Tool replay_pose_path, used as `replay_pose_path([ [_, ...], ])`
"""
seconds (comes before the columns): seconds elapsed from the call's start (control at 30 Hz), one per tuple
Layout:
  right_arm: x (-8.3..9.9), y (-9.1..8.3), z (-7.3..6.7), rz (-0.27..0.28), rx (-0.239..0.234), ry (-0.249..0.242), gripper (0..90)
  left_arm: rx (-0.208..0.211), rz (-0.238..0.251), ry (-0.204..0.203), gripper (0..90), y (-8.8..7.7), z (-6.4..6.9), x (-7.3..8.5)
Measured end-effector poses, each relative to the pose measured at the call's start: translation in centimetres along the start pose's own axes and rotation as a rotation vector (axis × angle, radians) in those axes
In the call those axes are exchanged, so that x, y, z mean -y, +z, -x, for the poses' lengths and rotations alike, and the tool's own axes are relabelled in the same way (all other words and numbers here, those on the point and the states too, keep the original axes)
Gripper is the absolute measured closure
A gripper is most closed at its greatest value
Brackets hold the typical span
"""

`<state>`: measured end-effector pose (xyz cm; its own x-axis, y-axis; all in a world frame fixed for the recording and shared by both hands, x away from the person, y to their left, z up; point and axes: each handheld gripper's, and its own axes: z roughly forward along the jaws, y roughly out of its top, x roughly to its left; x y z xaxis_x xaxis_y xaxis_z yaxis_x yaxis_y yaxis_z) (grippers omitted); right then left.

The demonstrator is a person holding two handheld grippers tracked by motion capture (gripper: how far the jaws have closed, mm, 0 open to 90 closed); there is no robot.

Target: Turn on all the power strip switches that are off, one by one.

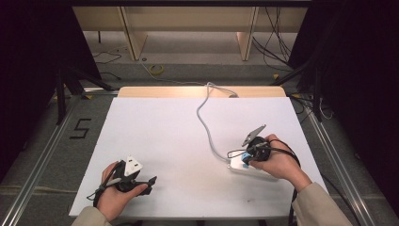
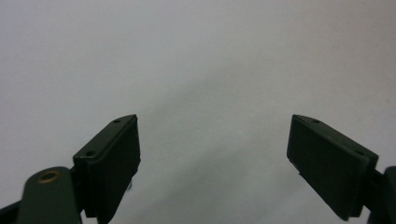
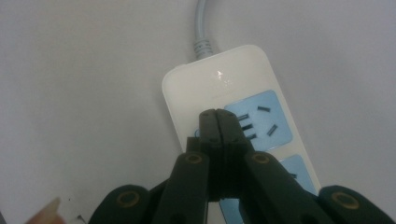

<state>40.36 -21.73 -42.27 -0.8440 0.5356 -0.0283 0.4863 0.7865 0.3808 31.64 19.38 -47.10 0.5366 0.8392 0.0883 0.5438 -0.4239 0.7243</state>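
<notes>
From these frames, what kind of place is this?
Likely a lab data-collection rig: a white table framed by dark curtains, loose cables on the floor, and a white power strip.

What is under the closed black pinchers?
Under the shut right gripper lies a white power strip with blue socket panels, resting on the white table. The jaws cover part of the strip, so what sits right beneath them is hidden.

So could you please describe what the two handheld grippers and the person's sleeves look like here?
Both the left gripper and the right gripper are black, each with two flat rectangular jaws on arms with brass-coloured pivots. Each carries a grey three-cornered plate on top and trails a black cable. The right gripper also shows a small blue part. The person wears beige sleeves.
</notes>
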Motion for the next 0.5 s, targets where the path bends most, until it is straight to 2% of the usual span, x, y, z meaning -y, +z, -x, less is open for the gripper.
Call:
replay_pose_path([
  [0.5,-0.23,0.58,-0.13,-0.043,-0.005,-0.012,90.0,0.001,-0.002,0.001,17.1,0.0,0.0,0.02],
])
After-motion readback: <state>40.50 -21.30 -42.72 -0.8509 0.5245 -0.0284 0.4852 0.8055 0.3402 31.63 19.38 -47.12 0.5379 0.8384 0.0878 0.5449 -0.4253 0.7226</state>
